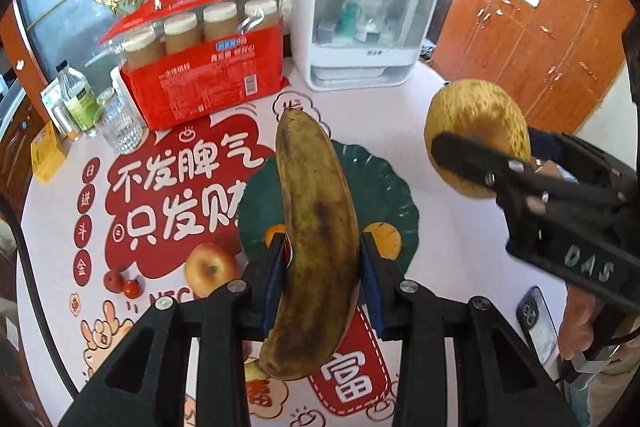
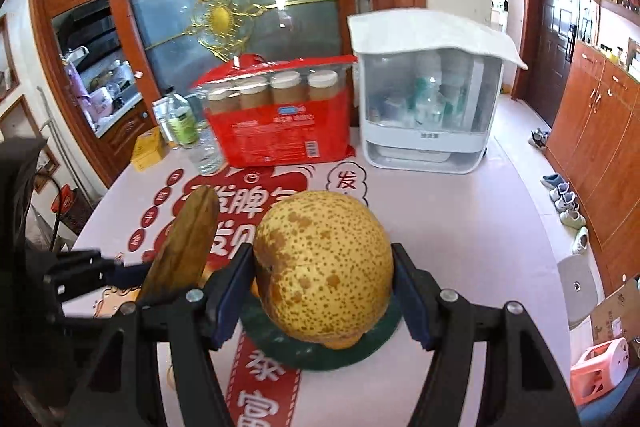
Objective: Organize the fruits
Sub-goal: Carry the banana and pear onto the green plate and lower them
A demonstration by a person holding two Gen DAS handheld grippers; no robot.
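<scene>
My left gripper point(image 1: 322, 259) is shut on a browned banana point(image 1: 316, 239) and holds it lengthwise above the dark green plate point(image 1: 396, 187). Two small oranges point(image 1: 386, 239) lie on the plate near the fingertips. My right gripper point(image 2: 324, 287) is shut on a speckled yellow pear point(image 2: 324, 267) above the same plate point(image 2: 360, 347); it shows at the right of the left wrist view point(image 1: 476, 139). The banana point(image 2: 184, 239) also shows left of the pear. A red-yellow apple point(image 1: 210, 267) and small red fruits point(image 1: 122, 283) lie on the table left of the plate.
A red pack of bottles point(image 1: 200, 67), a white cabinet box point(image 1: 356, 19), a glass point(image 1: 120, 127), a bottle point(image 1: 78, 95) and a yellow box point(image 1: 46, 155) stand at the table's back. A phone point(image 1: 538, 323) lies at the right edge.
</scene>
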